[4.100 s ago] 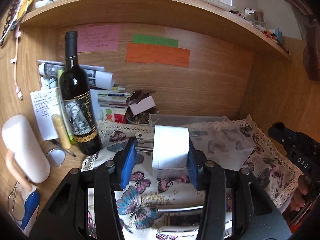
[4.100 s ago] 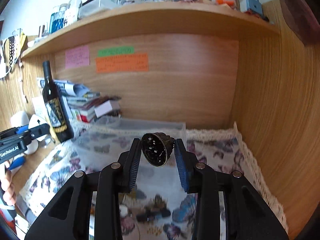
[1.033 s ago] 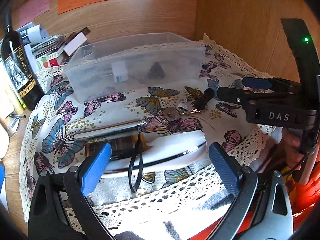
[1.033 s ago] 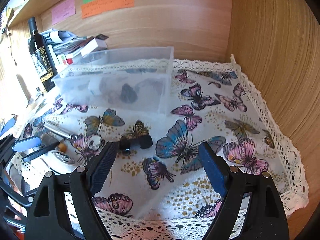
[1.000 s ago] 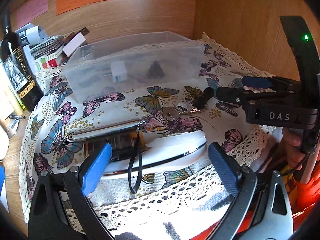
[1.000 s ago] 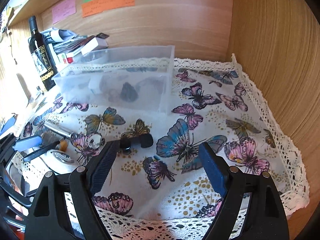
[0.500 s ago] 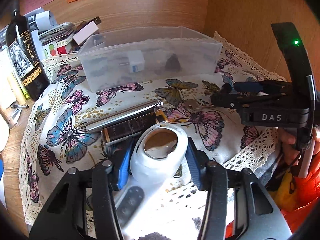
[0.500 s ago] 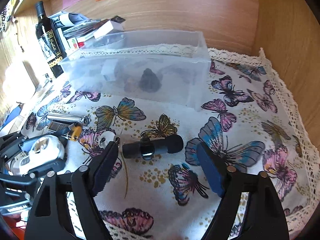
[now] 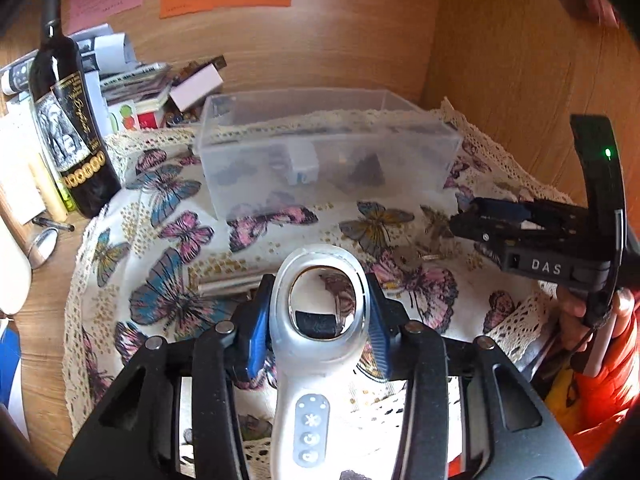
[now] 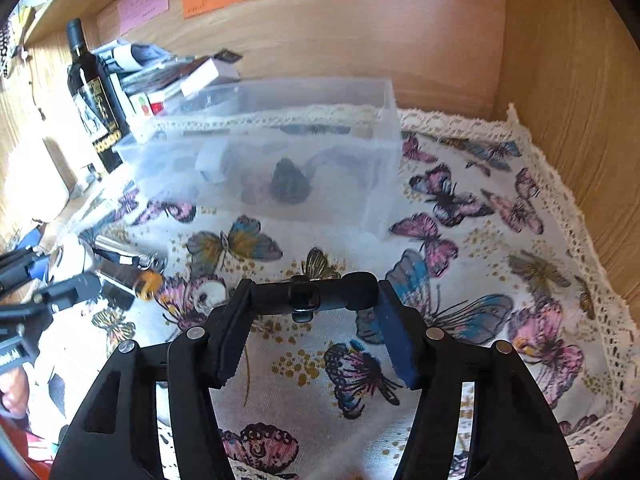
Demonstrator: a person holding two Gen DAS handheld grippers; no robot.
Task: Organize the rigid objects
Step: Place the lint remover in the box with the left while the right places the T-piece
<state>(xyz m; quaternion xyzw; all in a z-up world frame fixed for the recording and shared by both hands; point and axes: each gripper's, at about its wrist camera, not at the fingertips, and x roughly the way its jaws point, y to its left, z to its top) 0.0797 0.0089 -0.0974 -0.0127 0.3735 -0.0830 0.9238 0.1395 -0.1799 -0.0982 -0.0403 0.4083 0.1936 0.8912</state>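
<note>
My left gripper [image 9: 318, 326] is shut on a white handheld device [image 9: 320, 320] with a chrome ring and buttons, lifted above the butterfly cloth [image 9: 172, 232]. My right gripper [image 10: 314, 300] is shut end to end on a black cylindrical gadget [image 10: 316, 294] just above the cloth [image 10: 460, 280]. The clear plastic bin [image 9: 320, 160] stands behind and holds a white plug adapter [image 9: 302, 166] and a dark cone-shaped piece [image 9: 368, 170]; the bin shows in the right wrist view [image 10: 280, 168] too.
A wine bottle [image 9: 68, 120] and stacked papers and boxes [image 9: 152, 92] stand at the left. A metal tube [image 10: 120, 250], a dark flat item with an orange end [image 10: 128, 278] and a key [image 9: 408, 258] lie on the cloth. Wooden walls close the back and right.
My left gripper has closed on the white device and lifted it. My right gripper has moved forward and closed on the black cylindrical gadget.
</note>
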